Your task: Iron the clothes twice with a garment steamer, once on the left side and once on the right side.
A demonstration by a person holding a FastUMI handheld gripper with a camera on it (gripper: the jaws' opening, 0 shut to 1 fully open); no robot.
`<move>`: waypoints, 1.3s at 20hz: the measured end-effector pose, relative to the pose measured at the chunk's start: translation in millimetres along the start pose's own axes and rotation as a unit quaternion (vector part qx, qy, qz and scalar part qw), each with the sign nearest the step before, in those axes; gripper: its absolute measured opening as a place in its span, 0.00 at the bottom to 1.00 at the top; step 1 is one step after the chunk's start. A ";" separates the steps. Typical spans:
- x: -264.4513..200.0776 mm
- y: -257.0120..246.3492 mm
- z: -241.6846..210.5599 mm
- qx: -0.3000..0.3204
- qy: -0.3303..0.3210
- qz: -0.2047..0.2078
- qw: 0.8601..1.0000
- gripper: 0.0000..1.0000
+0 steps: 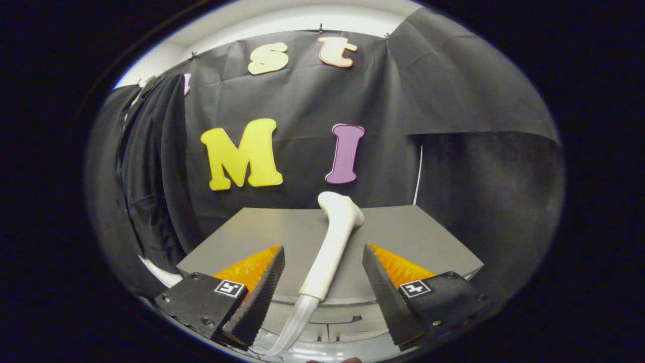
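Observation:
A white garment steamer (330,242) lies on a grey table (423,237), its head pointing toward the back wall and its handle running toward me. A translucent hose (295,322) trails from the handle over the table's front edge. My gripper (322,257) is open, its two fingers standing on either side of the steamer's handle without touching it. A black garment (146,166) hangs to the left of the table, beyond the left finger.
Black cloth walls close in the booth behind and to the right of the table. A thin white cord (418,174) hangs down the back wall past the table's far right corner. A white surface with seams lies below the table's front edge.

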State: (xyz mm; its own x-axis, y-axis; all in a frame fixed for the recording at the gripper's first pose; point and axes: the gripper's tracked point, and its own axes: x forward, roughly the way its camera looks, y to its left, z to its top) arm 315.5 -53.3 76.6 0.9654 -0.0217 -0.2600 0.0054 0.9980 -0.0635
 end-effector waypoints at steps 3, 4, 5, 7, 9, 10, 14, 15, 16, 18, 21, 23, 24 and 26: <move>15.9 -2.1 0.3 0.026 0.028 0.013 0.999 0.97; 21.3 -3.0 0.5 0.030 0.037 0.014 0.999 0.97; 28.8 -3.4 -0.5 0.031 0.050 0.015 0.998 0.97; 43.9 0.4 -4.3 0.044 0.079 0.018 0.996 0.97; 54.6 3.9 -6.6 0.061 0.095 0.021 0.993 0.95; 60.7 1.0 -10.8 0.066 0.106 0.015 0.992 0.94; 73.2 -6.1 -23.6 0.087 0.141 0.002 0.986 0.93; 78.6 -6.4 -24.4 0.092 0.142 0.003 0.986 0.92; 80.8 -7.0 -27.1 0.098 0.147 0.001 0.984 0.91; 81.5 -9.3 -25.9 0.107 0.150 -0.005 0.983 0.82; 85.3 -5.5 -26.9 0.101 0.153 0.000 0.983 0.67; 93.3 -3.8 -27.8 0.105 0.155 -0.006 0.982 0.61; 92.8 -3.2 -28.3 0.107 0.158 -0.010 0.982 0.56; 91.1 -3.0 -27.3 0.110 0.158 -0.015 0.981 0.46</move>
State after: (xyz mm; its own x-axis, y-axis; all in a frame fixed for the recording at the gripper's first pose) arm 396.3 -59.9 26.8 0.8349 -0.0334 -0.5494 0.1216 0.9847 0.1248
